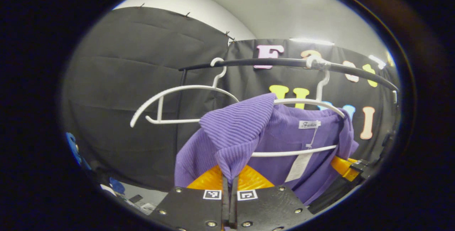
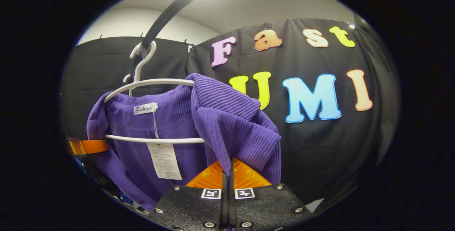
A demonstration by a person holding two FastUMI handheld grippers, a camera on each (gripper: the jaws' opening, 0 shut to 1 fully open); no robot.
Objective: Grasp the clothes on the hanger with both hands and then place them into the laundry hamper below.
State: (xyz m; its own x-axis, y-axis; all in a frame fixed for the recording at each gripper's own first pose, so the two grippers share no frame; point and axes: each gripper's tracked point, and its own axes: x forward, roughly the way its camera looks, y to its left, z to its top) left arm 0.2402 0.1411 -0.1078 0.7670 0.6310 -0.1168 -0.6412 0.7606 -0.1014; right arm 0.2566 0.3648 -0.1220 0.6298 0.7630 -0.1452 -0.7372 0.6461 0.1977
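I had my left hand-held gripper (image 1: pixel 229 181) clamped on a fold of the purple garment (image 1: pixel 249 131), both orange fingers pressed together on the ribbed cloth at its left shoulder. My right hand-held gripper (image 2: pixel 227 174) was clamped the same way on the garment's right shoulder fold (image 2: pixel 231 117). The garment hung on a white hanger (image 1: pixel 305 103) hooked over the black rail (image 1: pixel 284 62), with both shoulders pulled up and forward off the hanger's arms while the collar and back stayed draped behind its lower bar. Open room lay to the left of the garment, below the rail, in front of the black cloth wall. A second white hanger (image 1: pixel 177 97), bare, hung on the rail just left of the garment and stood nearest to my left side. The rail's upright post (image 1: pixel 179 117) stood behind that bare hanger. The garment's long axis ran downward from the hanger, its neck label (image 2: pixel 145 108) and paper tag (image 2: pixel 164 160) facing me.
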